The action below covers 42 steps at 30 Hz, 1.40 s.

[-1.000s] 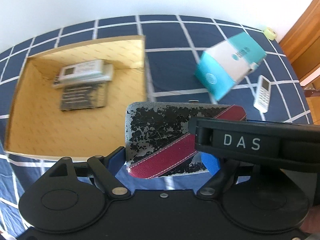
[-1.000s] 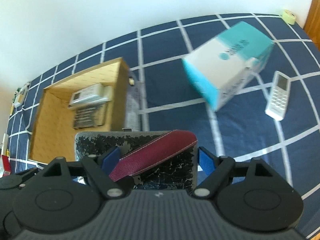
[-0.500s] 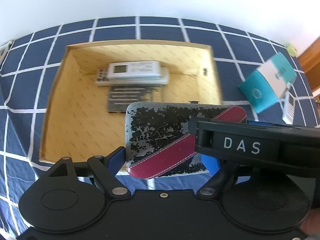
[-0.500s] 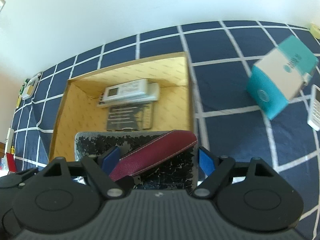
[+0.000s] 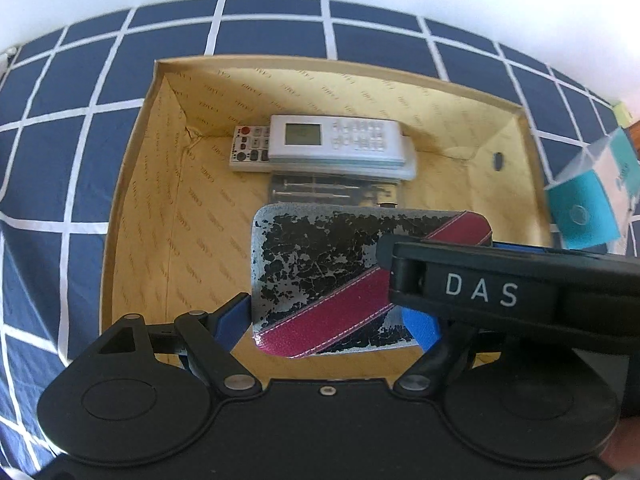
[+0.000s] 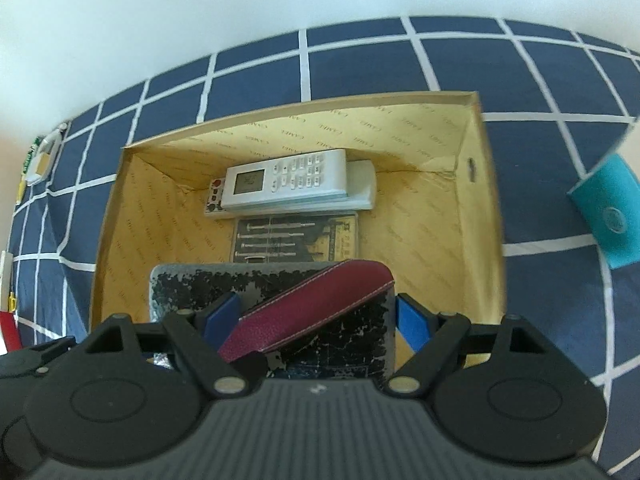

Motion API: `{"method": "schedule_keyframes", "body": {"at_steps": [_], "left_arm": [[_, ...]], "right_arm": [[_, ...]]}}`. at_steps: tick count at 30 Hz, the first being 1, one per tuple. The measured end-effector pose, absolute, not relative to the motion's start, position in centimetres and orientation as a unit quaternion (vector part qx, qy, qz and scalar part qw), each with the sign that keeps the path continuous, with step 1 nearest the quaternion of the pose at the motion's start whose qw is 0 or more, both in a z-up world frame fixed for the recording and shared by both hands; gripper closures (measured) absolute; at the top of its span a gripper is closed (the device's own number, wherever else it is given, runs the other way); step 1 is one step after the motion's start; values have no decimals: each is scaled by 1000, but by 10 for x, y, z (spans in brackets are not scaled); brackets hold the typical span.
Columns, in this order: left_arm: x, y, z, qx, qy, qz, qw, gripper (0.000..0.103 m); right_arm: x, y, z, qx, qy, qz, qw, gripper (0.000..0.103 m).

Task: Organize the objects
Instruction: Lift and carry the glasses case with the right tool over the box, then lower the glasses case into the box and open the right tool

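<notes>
A worn black-and-silver case (image 5: 320,256) with a maroon stripe hangs over the open yellow cardboard box (image 5: 344,62). My left gripper (image 5: 328,320) is shut on its near end, blue pads against both sides. The right gripper (image 6: 316,318) is shut on the same case (image 6: 192,284), and its black body crosses the left wrist view at the right. Inside the box (image 6: 304,108) a white remote (image 5: 336,140) lies on a second remote (image 5: 250,148), with a flat screwdriver set (image 6: 296,236) in front of them.
The box stands on a blue cloth with white checks (image 5: 60,168). A teal and white carton (image 5: 588,208) sits just right of the box. Small items lie at the cloth's far left edge (image 6: 40,156). A white wall runs behind.
Both grippers carried the case leftward and a little down, from beside the box to above its inside. The teal carton slid to the right edge of view and the white handset left view.
</notes>
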<state>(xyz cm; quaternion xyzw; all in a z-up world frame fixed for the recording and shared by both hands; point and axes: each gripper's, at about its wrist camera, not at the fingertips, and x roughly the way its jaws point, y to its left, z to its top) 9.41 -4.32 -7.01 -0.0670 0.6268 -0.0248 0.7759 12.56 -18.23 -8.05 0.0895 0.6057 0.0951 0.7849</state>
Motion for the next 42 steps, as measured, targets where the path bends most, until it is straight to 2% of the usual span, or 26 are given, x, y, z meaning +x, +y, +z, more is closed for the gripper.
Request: {"method": "schedule_keyframes", "body": {"at_steps": [20, 33, 42], "left_arm": [[155, -28, -136, -80, 670, -36, 737, 23], [162, -21, -140, -91, 672, -34, 734, 22], [158, -24, -121, -74, 659, -35, 748, 22]], "right_arm": [[188, -165, -149, 89, 649, 78, 752, 20], [199, -166, -155, 93, 656, 73, 745, 20], [195, -176, -145, 106, 650, 70, 749, 20]]}}
